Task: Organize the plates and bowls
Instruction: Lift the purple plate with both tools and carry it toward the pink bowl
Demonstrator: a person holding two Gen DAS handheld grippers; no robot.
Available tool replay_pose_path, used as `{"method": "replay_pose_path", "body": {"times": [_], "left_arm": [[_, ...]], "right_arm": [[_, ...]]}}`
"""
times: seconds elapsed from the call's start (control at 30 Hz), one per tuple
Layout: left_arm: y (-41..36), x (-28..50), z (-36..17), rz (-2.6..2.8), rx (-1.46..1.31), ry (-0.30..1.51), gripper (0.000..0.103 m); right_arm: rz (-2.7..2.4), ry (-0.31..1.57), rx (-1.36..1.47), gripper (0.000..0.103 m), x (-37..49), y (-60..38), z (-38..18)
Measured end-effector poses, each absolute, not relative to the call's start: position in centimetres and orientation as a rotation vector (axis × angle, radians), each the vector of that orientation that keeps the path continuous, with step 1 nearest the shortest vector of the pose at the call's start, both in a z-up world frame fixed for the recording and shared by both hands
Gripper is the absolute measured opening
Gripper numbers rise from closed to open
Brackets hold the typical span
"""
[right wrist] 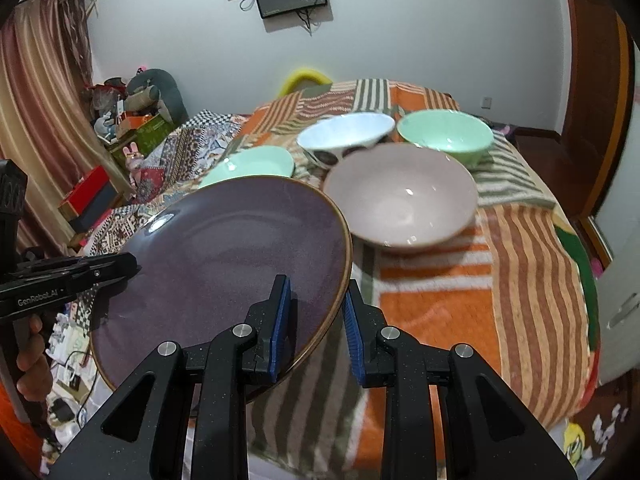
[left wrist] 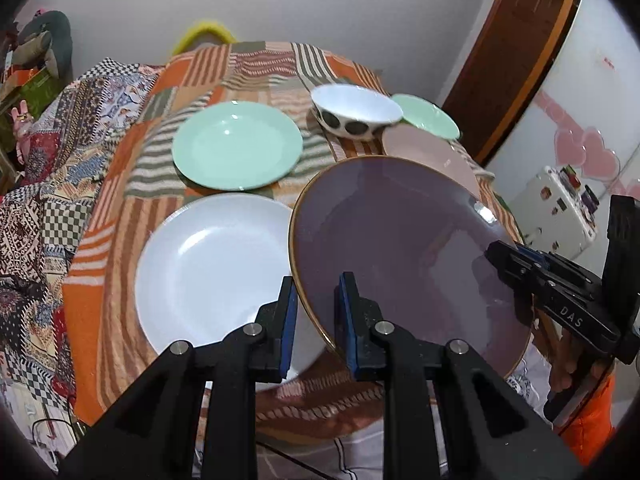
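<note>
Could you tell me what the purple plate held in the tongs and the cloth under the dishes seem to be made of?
The purple plate looks like glazed ceramic or stoneware: a speckled, semi-gloss face with a sharp light glint and a bare brownish rim.

The cloth looks like a woven or terry textile: a fuzzy, matte surface in orange, striped patches. Its fibre cannot be told.

Two printed marks, one on each gripper body
White letters "DAS" run along the black side of the right gripper (left wrist: 496,254), seen at the right edge of the left wrist view; "GenRobot.AI" stands in white on the black side of the left gripper (right wrist: 134,263), at the left edge of the right wrist view
</note>
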State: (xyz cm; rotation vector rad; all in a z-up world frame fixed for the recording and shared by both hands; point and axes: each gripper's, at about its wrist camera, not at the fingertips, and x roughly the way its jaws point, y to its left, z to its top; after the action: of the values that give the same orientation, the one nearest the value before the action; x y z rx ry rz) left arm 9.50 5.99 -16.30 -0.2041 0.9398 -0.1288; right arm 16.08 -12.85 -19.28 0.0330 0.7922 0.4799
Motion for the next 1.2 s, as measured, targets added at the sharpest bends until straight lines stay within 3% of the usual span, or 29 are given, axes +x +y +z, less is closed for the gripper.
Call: {"method": "replay_pose_path", "body": {"times": [1.2], "left_arm": [[-1.4, 14.4, -24.5, -0.203, -0.133, 1.179, 0.02]], "right_arm": [[0.34, 0.944, 0.059, 0.023, 15.7, -19.0, -25.4]]}}
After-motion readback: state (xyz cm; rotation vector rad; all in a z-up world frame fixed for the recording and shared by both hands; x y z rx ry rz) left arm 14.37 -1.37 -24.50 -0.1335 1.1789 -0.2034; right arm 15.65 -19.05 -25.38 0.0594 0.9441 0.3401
